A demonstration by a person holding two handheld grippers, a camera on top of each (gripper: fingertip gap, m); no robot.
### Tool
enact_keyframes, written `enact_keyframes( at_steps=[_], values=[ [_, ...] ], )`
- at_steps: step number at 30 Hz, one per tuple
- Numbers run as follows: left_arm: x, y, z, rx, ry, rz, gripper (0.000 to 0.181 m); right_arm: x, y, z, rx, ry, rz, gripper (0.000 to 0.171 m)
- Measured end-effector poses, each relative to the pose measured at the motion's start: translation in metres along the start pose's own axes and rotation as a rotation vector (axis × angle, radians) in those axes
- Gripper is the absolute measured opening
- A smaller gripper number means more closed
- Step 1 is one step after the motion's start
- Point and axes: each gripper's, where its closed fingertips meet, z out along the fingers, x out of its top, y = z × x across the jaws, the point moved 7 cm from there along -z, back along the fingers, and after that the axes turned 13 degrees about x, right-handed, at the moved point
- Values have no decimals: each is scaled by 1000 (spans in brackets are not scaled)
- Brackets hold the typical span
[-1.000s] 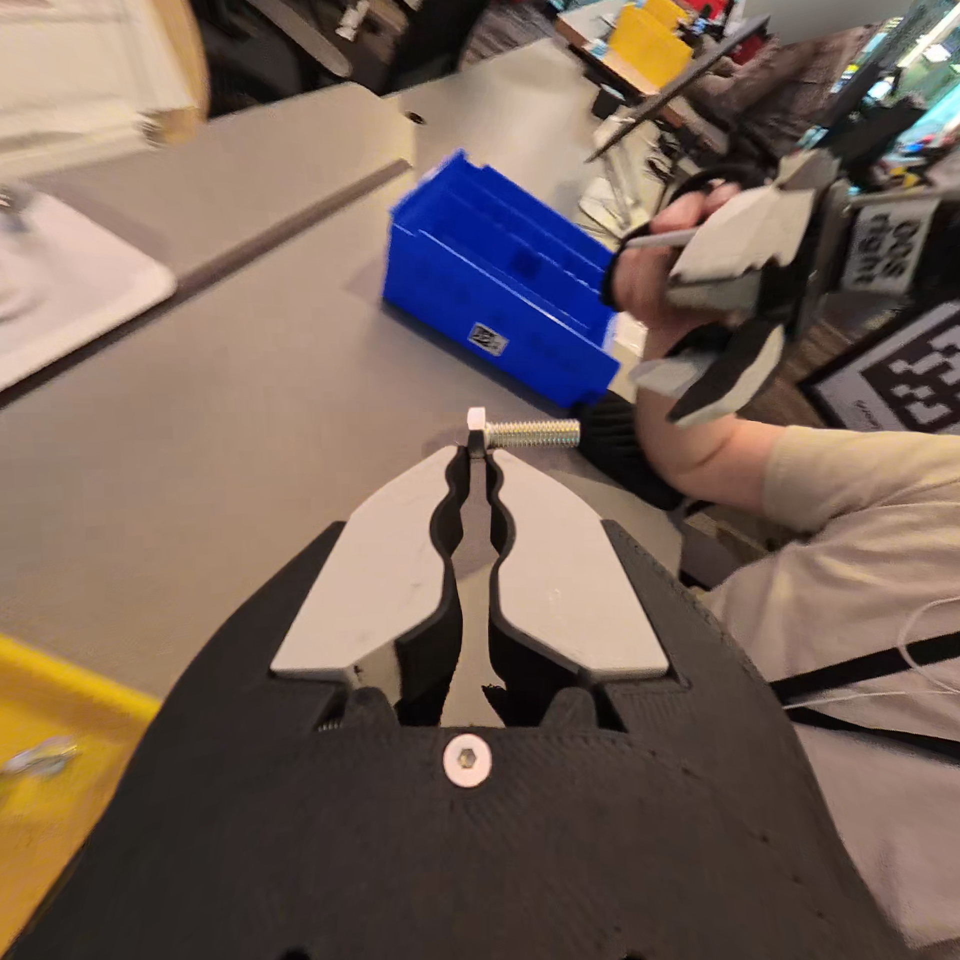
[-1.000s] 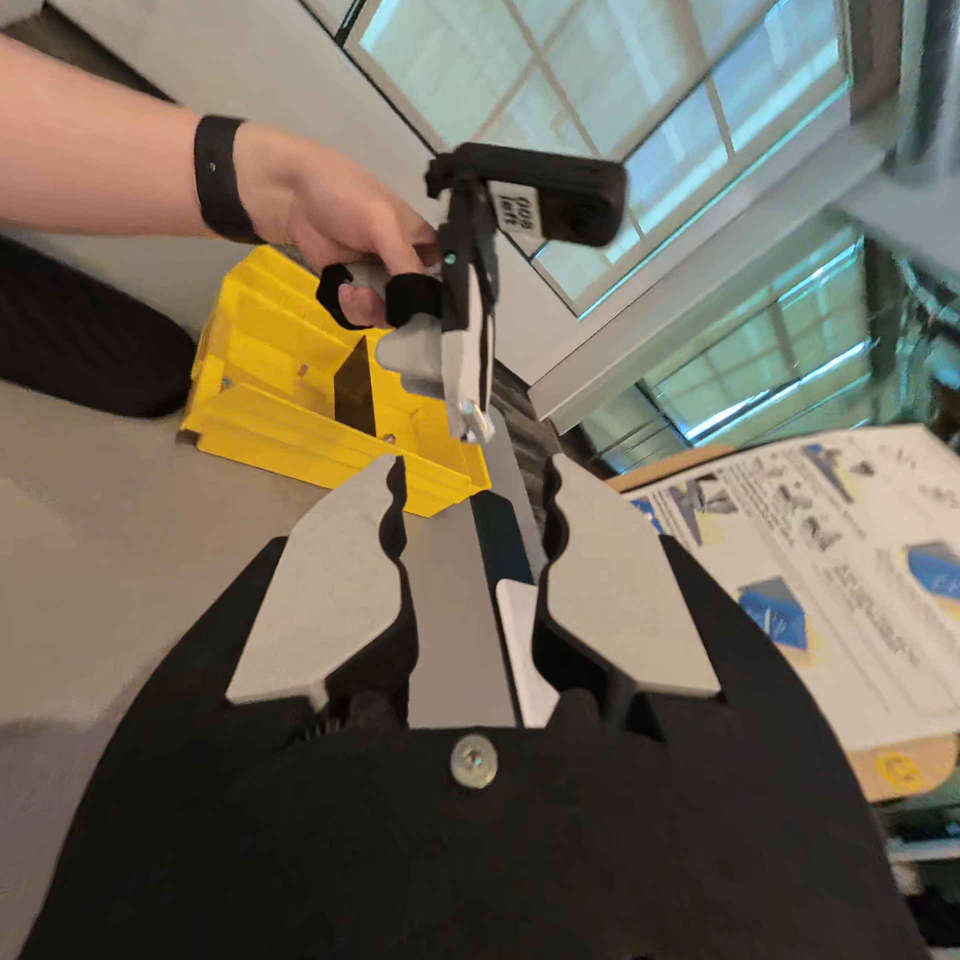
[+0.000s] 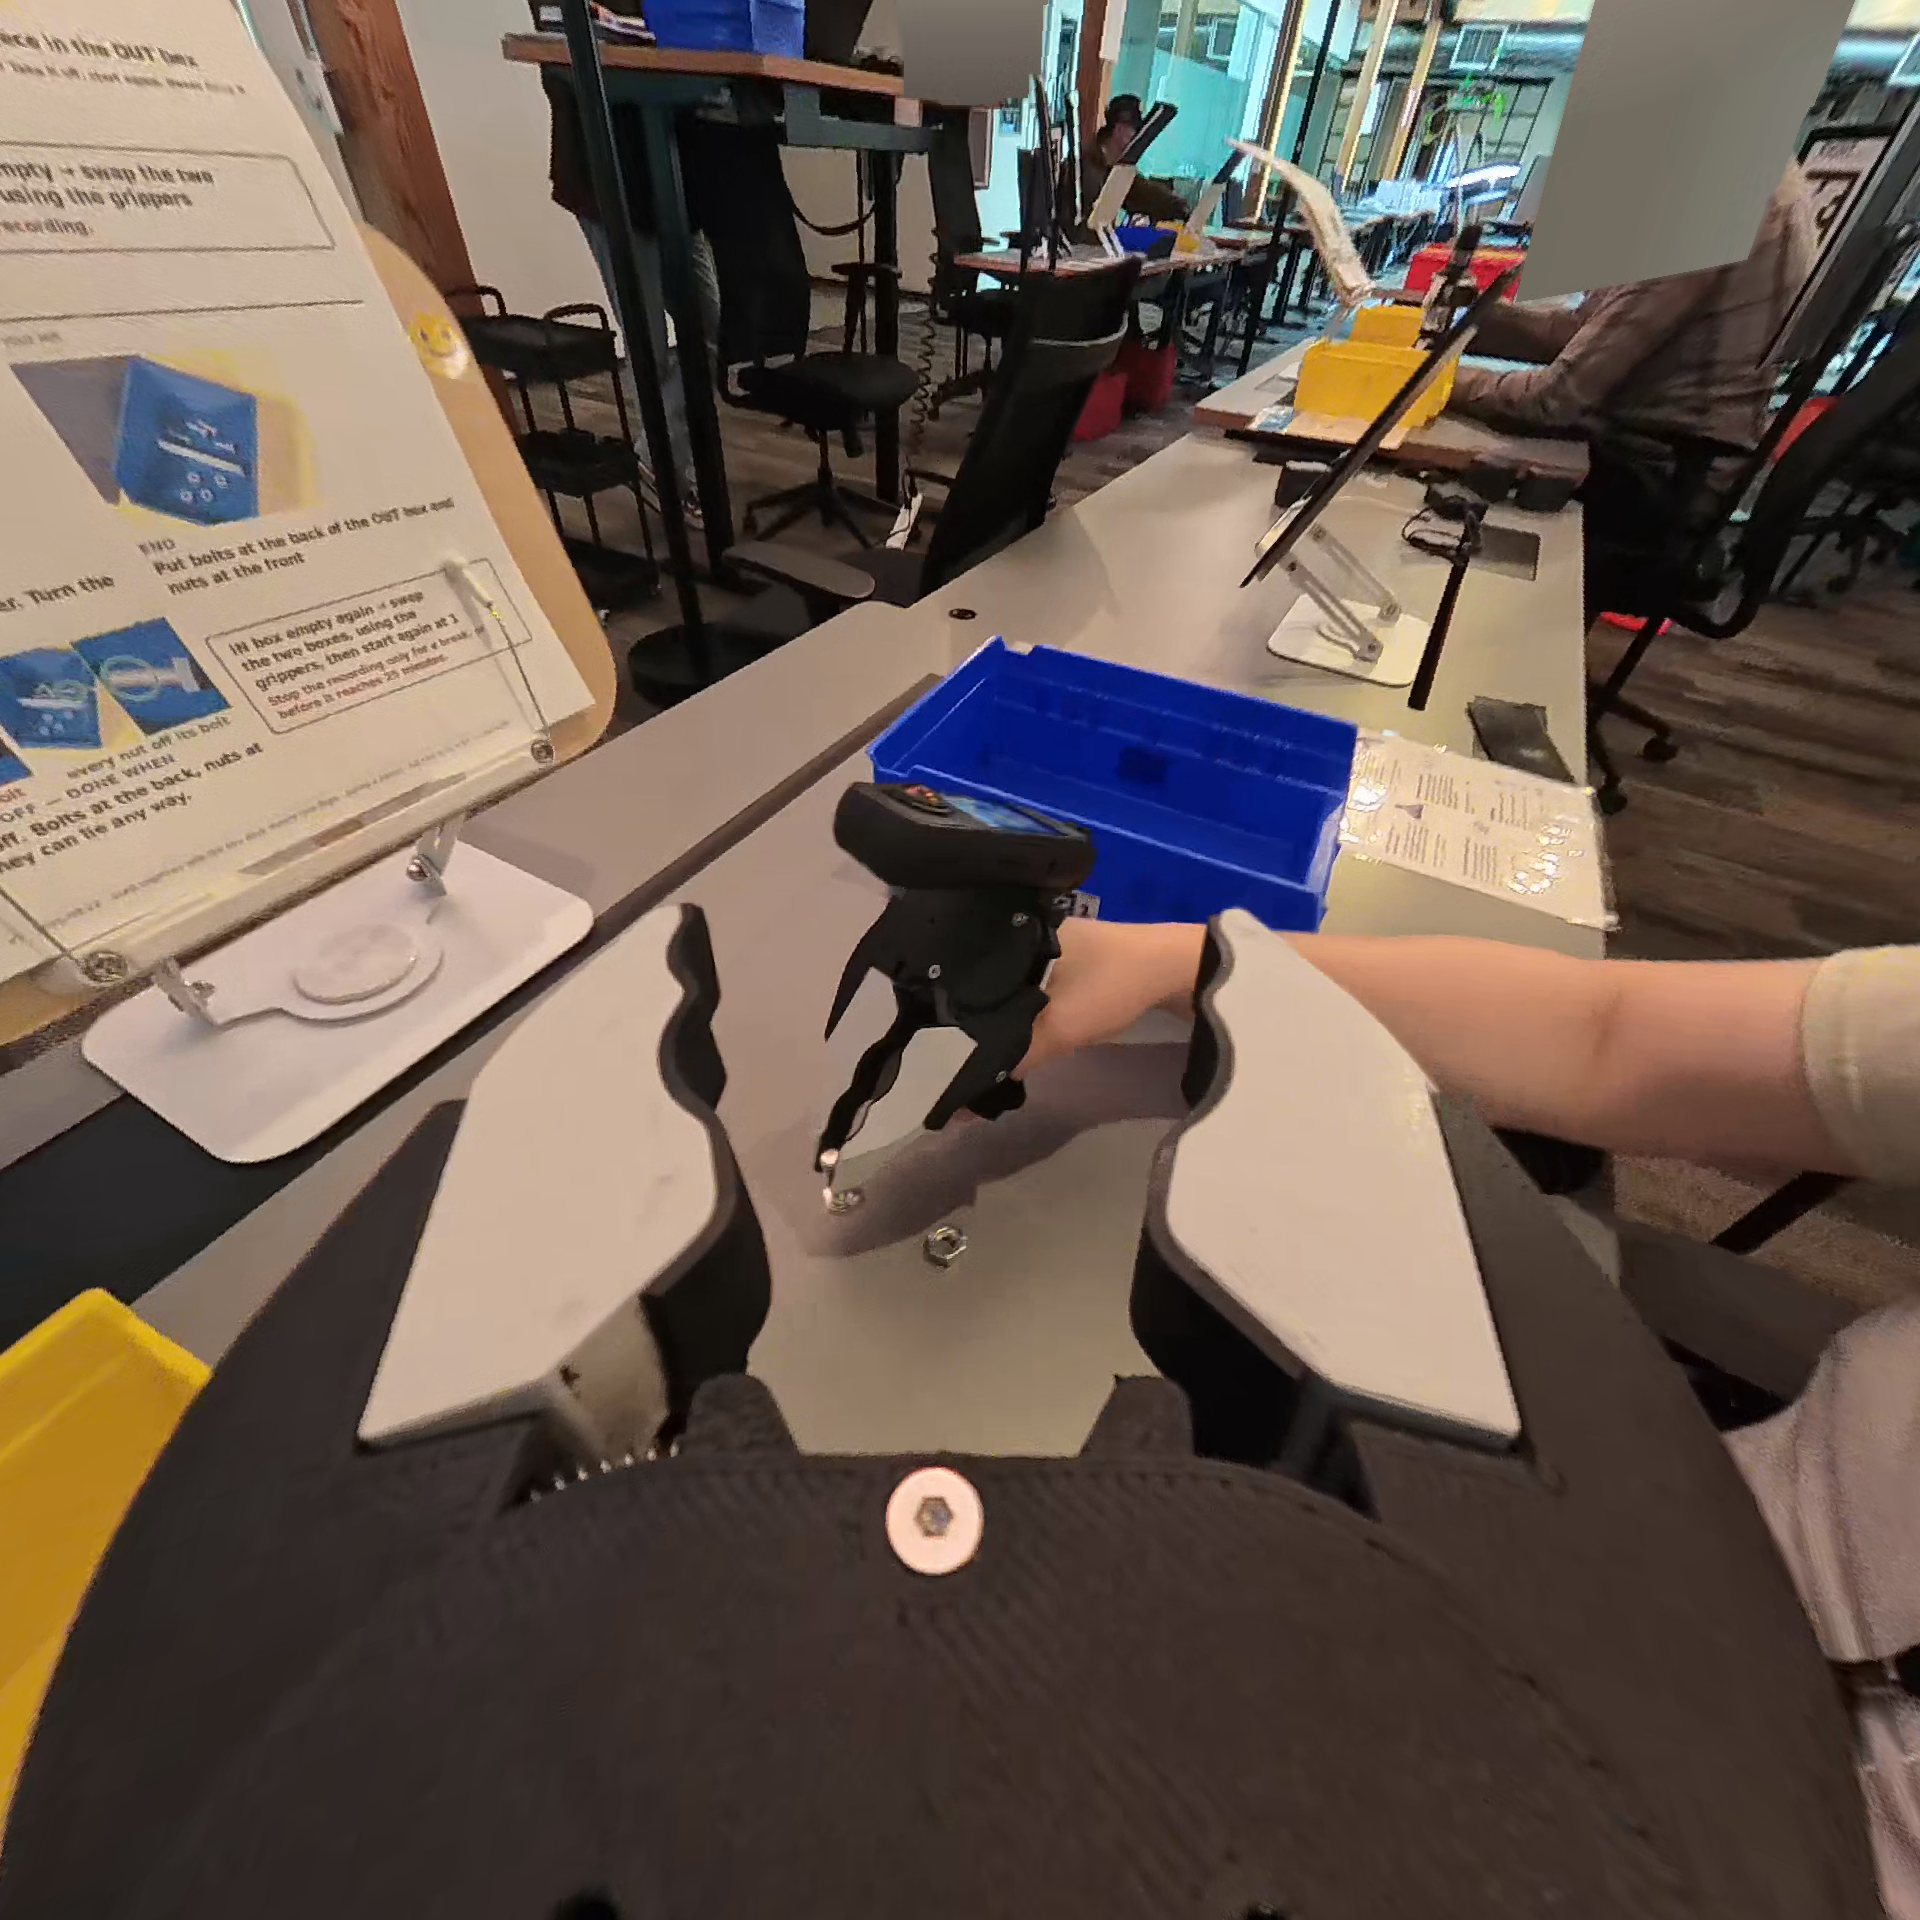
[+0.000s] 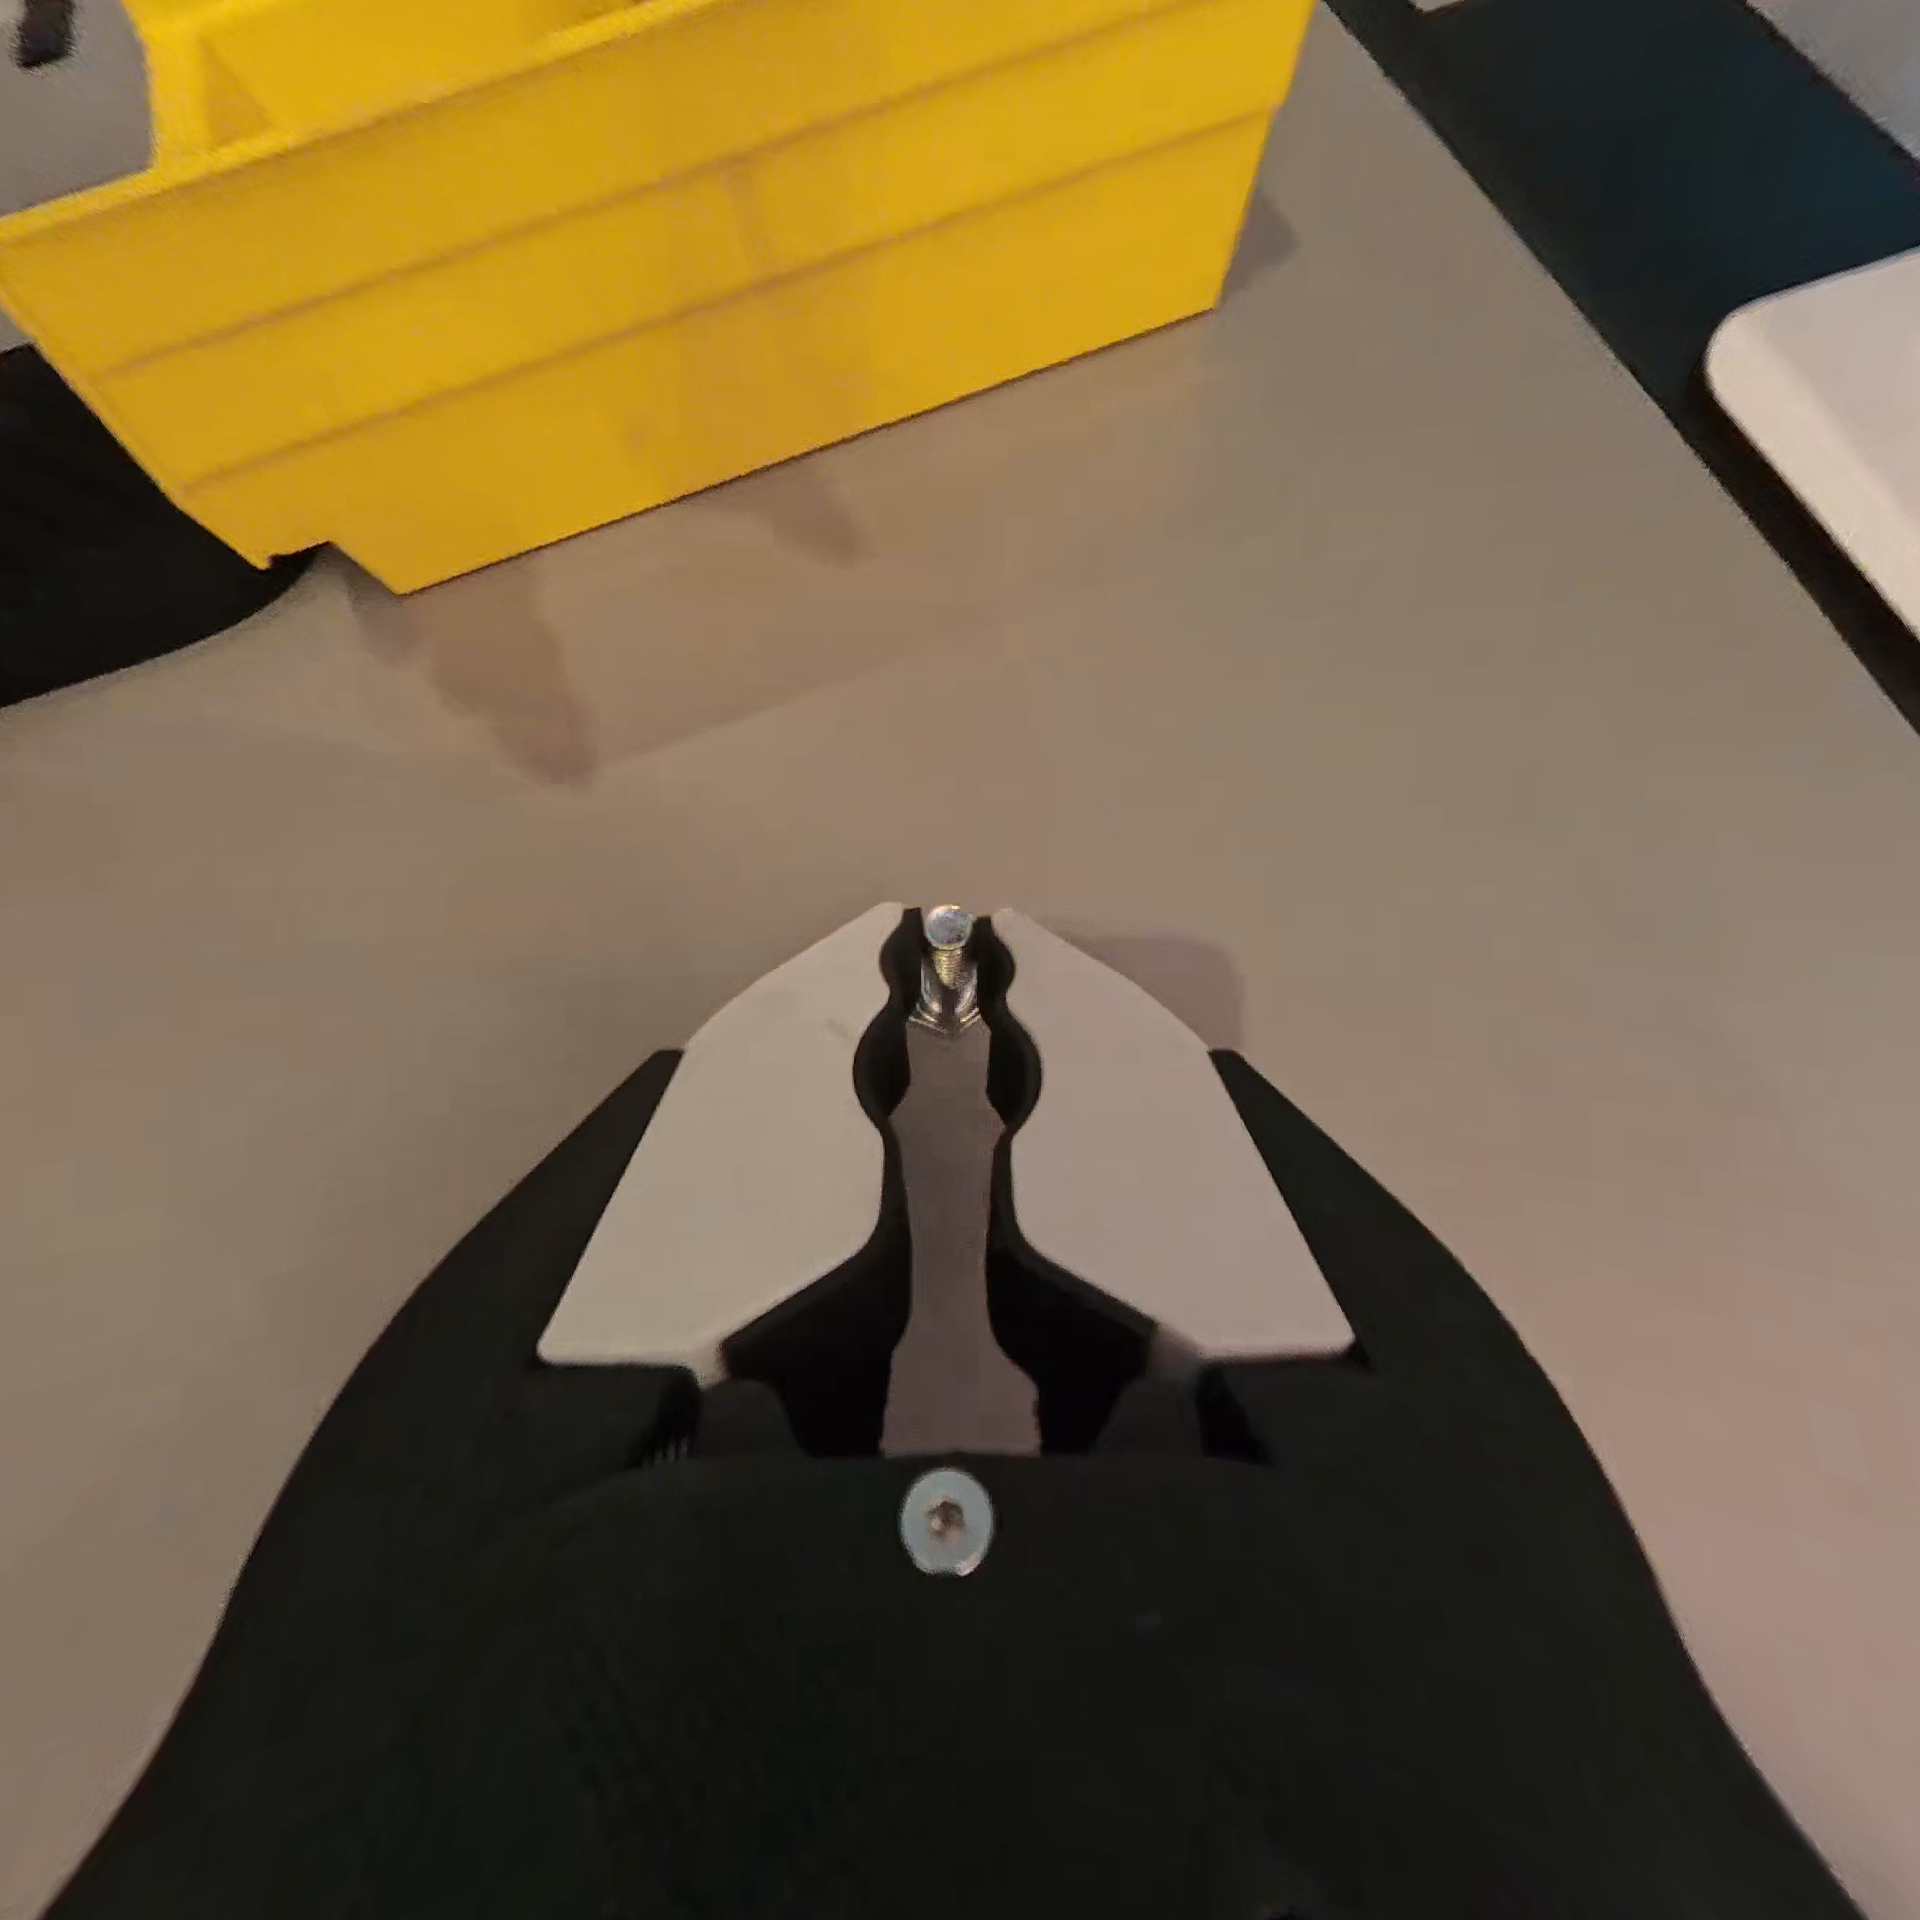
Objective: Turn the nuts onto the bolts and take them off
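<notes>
The left gripper (image 3: 951, 1049) is held level above the table with its jaws spread wide and nothing between them; the right gripper (image 4: 948, 920) is pointed steeply downward, its fingertips closed on a bolt (image 4: 943, 961)

Right gripper (image 4: 948, 920): fingers closed on bolt (image 4: 945, 961), shank upright, head on grey table (image 4: 1247, 727). Yellow bin (image 4: 665, 270): beyond bolt, well apart. White plate (image 4: 1839, 436): far right of bolt.
</notes>
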Motion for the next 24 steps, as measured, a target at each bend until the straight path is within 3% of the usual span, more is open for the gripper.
enact_keyframes(
  at_steps=[3,7,16,21,24],
  values=[
    [0,-8,2,35,6,-10,88,-4,0,4,0,-22,-55,11],
    [6,3,-3,-52,54,-39,82,-6,-2,7,20,-30,-103,11],
    [10,19,-14,13,19,68,80,-14,-9,19,98,-44,-163,11],
    [12,16,-24,53,31,79,80,-4,-16,3,92,16,-201,28],
    [14,13,-32,54,52,54,80,-8,-21,-6,90,-112,-188,28]
  ],
)
